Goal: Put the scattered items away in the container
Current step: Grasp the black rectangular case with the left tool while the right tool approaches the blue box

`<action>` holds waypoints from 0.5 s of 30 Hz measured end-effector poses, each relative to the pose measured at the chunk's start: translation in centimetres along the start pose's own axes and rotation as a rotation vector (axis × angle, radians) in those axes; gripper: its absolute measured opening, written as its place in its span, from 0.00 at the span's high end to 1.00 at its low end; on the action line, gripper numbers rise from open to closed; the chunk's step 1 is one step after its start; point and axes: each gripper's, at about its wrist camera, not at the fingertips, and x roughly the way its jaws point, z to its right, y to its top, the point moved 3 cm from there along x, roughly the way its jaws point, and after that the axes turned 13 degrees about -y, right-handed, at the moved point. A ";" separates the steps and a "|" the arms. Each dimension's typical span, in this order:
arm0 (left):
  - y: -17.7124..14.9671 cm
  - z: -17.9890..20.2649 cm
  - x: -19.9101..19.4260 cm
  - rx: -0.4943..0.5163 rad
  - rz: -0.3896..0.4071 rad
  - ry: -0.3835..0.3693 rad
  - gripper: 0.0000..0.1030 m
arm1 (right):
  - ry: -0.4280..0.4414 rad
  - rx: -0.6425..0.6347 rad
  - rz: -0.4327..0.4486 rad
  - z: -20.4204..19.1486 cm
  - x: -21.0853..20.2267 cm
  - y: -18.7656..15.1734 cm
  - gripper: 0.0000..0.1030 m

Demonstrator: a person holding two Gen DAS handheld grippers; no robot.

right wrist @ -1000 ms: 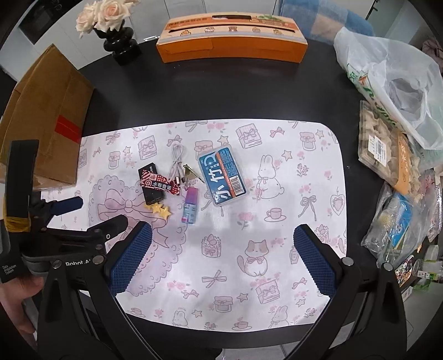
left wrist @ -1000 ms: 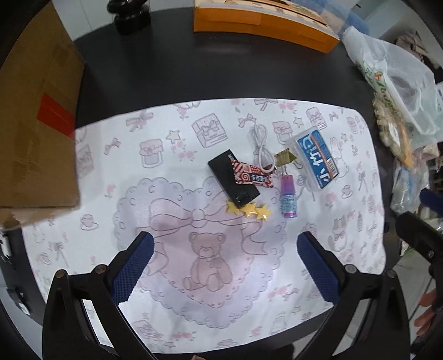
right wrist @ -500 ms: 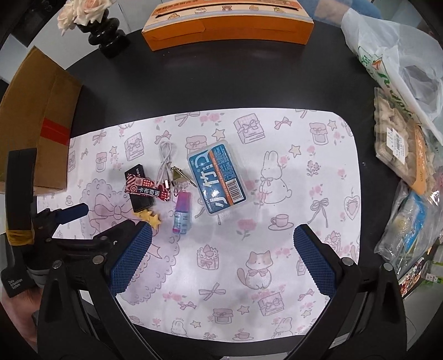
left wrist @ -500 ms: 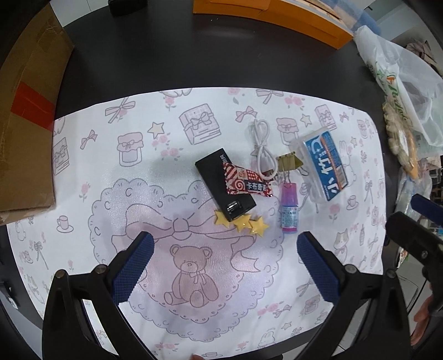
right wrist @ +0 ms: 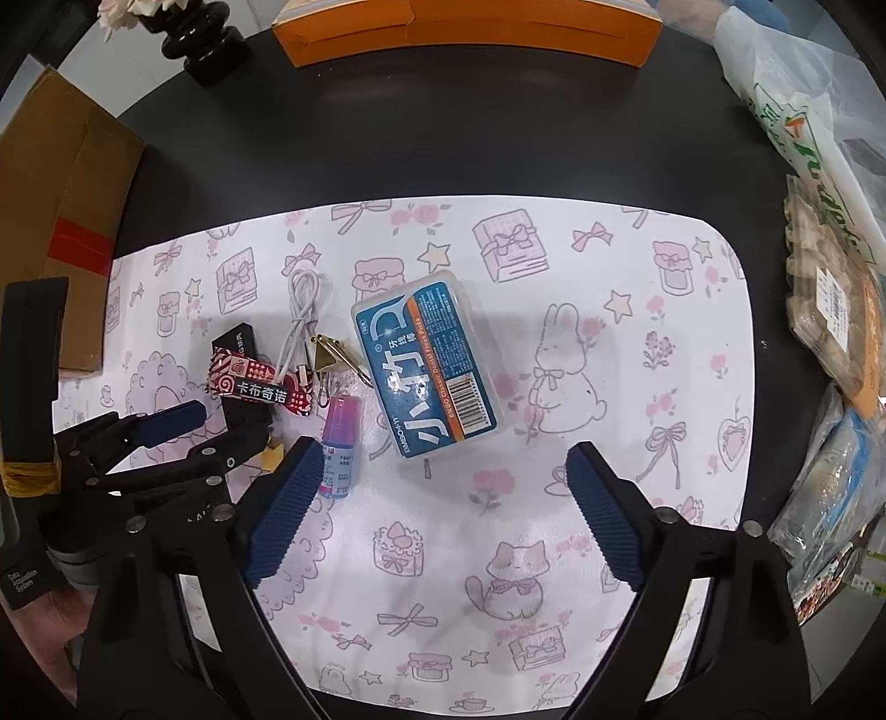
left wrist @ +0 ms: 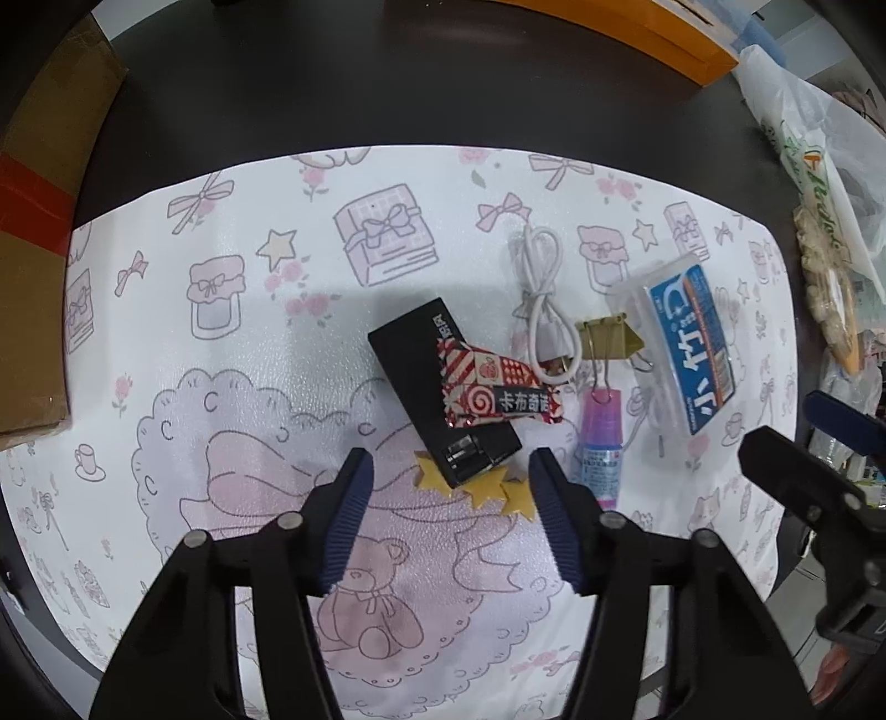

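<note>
1. Two hand-held grippers hover over a pink-printed mat [right wrist: 637, 343] on a dark round desk [right wrist: 443, 155].
2. Left hand-held gripper [left wrist: 448, 531]: its blue-padded fingers [left wrist: 346, 520] stand apart with nothing between them, just short of a black box [left wrist: 426, 382] and the yellow star piece [left wrist: 498, 490] directly ahead of the tips.
3. A red candy wrapper [left wrist: 493, 387] lies across the black box, ahead and slightly right of that gripper.
4. Further right lie a white cable [left wrist: 540, 293], a gold binder clip [left wrist: 606, 338] and a small pink-capped bottle [left wrist: 601, 437].
5. Right hand-held gripper [right wrist: 443, 509]: its fingers are spread wide and empty, with the clear blue-labelled container [right wrist: 426, 360] ahead of the gap between them, its lid closed.
6. The bottle sits just beside its left finger [right wrist: 288, 509].
7. An orange box [right wrist: 470, 27] stands at the desk's far edge.
</note>
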 end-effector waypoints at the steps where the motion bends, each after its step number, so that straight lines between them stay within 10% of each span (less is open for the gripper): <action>1: 0.1 0.0 0.1 -0.001 0.000 -0.005 0.45 | 0.002 -0.006 0.001 -0.2 0.2 0.1 0.15; 15: 1.5 -0.1 0.0 0.017 0.009 0.001 0.60 | -0.004 -0.080 -0.031 -2.4 3.0 2.3 0.27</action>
